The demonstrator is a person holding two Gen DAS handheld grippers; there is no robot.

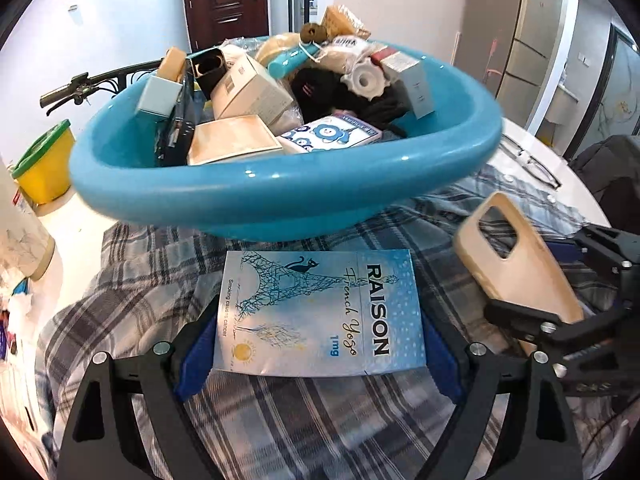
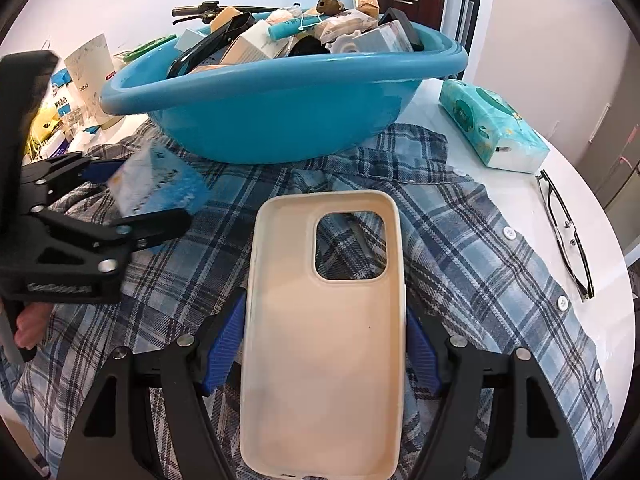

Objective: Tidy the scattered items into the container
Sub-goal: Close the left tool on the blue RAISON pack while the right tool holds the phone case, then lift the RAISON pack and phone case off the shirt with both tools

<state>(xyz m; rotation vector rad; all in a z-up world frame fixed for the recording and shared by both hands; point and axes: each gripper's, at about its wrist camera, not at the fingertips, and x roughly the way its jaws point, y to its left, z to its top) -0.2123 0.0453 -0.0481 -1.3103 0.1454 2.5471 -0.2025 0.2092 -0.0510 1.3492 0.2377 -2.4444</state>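
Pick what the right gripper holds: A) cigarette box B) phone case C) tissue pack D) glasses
B: the right gripper is shut on the beige phone case; the cigarette box sits in the left gripper.

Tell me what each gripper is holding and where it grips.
Left gripper: the blue cigarette pack, by its two long side edges. Right gripper: the cream phone case, by its long edges, near mid-length.
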